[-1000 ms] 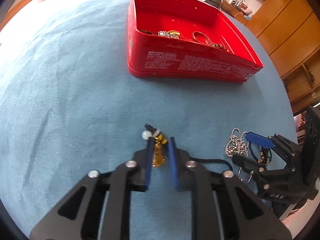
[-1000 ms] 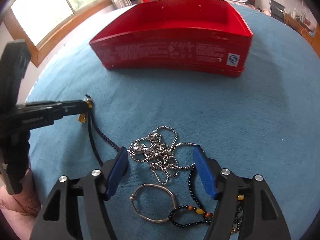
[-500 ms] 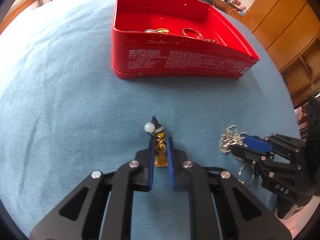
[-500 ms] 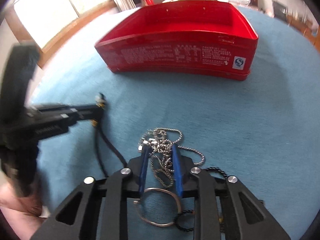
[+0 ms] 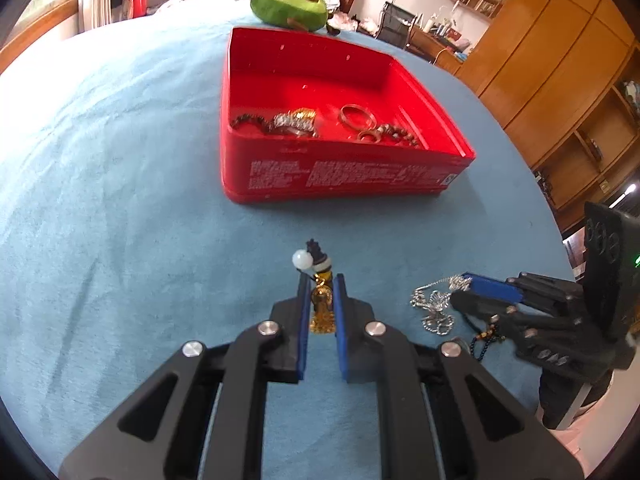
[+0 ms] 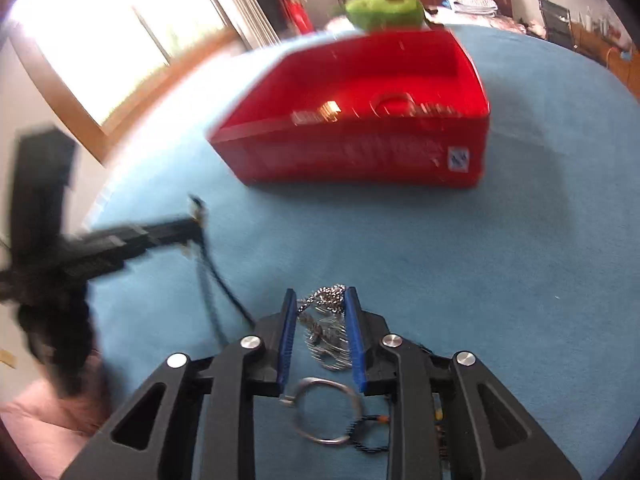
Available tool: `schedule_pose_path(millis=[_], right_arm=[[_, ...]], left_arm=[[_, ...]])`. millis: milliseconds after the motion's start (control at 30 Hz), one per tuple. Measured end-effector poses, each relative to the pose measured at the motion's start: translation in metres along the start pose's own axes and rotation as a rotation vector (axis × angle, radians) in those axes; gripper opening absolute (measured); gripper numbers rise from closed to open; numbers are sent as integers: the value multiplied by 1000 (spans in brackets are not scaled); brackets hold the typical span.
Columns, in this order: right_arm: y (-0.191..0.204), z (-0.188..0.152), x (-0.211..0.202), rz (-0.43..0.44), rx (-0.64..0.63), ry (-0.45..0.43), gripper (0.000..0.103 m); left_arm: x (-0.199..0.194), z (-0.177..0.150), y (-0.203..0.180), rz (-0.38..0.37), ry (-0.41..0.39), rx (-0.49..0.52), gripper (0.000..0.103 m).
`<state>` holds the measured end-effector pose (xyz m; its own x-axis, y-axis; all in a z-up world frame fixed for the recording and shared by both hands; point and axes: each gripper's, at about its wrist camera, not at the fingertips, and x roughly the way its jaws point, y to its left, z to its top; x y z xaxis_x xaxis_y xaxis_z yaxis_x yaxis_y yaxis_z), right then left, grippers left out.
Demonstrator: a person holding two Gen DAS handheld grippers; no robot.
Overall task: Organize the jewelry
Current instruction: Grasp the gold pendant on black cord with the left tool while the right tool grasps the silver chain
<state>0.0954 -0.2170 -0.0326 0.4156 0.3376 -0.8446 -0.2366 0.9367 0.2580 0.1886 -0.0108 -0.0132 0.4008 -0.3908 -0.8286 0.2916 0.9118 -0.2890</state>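
Left gripper [image 5: 320, 280] is clamped on the gold pendant [image 5: 322, 308], white bead [image 5: 301, 259] poking past the tips, its cord trailing lower right. Right gripper [image 6: 320, 298] has just been closing, then easing a touch, with the silver chain [image 6: 326, 330] bunched between its pads. The red tin [image 5: 344, 178] lies straight ahead, upper centre in both views, long side facing us; the left looks nearer.
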Motion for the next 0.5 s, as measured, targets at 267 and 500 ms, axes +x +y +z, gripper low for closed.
schedule_pose_path(millis=[267,500], right_arm=[[11,-3,15,-31,-51,34,63],[27,-5,21,-118,-115,15,23]], left_arm=[[13,-1,-1,-6,30,13,10],[14,0,2,-8,35,5,10]])
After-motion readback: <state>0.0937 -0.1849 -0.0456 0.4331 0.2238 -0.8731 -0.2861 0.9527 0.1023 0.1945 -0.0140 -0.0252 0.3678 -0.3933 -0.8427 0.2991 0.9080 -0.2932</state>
